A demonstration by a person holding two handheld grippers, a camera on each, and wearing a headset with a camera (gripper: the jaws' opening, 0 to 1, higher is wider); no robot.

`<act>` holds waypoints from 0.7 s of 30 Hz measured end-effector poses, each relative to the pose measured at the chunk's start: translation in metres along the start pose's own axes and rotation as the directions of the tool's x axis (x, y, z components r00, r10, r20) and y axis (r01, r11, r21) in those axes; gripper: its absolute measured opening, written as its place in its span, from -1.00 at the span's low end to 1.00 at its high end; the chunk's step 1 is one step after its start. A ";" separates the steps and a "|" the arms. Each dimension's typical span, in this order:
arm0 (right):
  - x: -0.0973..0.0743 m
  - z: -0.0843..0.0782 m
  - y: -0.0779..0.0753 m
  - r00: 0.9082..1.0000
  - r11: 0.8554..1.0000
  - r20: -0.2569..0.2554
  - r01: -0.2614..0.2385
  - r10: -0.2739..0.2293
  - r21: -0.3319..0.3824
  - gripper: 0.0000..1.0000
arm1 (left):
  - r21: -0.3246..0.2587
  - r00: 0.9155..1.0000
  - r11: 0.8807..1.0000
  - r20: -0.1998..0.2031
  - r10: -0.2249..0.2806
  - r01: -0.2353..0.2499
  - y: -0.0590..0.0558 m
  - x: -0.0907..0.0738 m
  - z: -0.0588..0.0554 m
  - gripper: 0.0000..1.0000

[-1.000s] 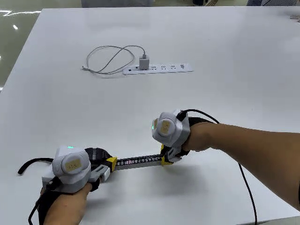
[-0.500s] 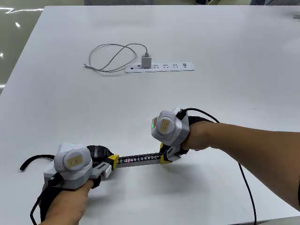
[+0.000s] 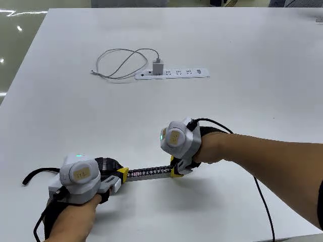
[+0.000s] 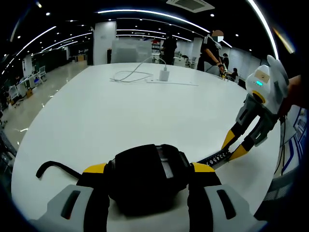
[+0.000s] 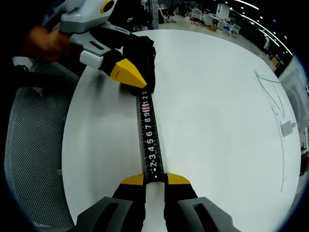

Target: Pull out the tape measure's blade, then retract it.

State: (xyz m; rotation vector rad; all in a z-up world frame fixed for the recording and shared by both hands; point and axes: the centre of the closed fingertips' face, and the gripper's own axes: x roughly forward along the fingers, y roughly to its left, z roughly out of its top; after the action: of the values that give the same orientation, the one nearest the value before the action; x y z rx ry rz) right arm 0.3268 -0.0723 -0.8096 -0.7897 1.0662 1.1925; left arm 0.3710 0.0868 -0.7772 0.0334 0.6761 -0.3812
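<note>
The black tape measure case (image 4: 147, 176) sits between the yellow-tipped jaws of my left gripper (image 3: 117, 177), which is shut on it near the table's front left. Its black blade (image 3: 149, 173) with white numbers runs right along the white table (image 3: 242, 60) to my right gripper (image 3: 175, 171). That gripper is shut on the blade's end (image 5: 153, 175). In the right gripper view the blade (image 5: 147, 137) stretches from the jaws up to the case (image 5: 141, 58). The case's black wrist strap (image 3: 35, 175) trails off to the left.
A white power strip (image 3: 171, 73) with a plugged-in charger (image 3: 158, 66) and a looped grey cable (image 3: 118, 63) lies at the table's middle back. A black cable (image 3: 260, 194) trails from the right gripper toward the front edge. People stand beyond the table's far end in the left gripper view.
My right gripper has slid left toward the case with the blade's end, so the exposed blade is shorter. The left gripper and case stay put.
</note>
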 end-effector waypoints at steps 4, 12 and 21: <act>0.001 0.002 0.001 1.000 1.000 0.000 0.002 -0.002 -0.001 -0.81 | -0.003 1.000 1.000 -0.002 -0.002 0.002 0.000 0.000 0.000 0.24; 0.002 0.005 0.002 1.000 1.000 -0.006 -0.002 0.002 -0.023 -0.81 | 0.004 1.000 1.000 -0.004 -0.003 0.003 0.000 0.000 -0.001 0.24; 0.003 0.006 0.002 1.000 1.000 -0.005 -0.006 0.006 -0.015 -0.81 | 0.002 1.000 1.000 -0.007 -0.002 0.002 0.000 0.001 -0.001 0.24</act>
State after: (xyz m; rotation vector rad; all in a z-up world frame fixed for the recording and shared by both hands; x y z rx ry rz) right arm 0.3263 -0.0650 -0.8100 -0.8020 1.0659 1.2050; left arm 0.3710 0.0864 -0.7779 0.0355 0.6826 -0.3840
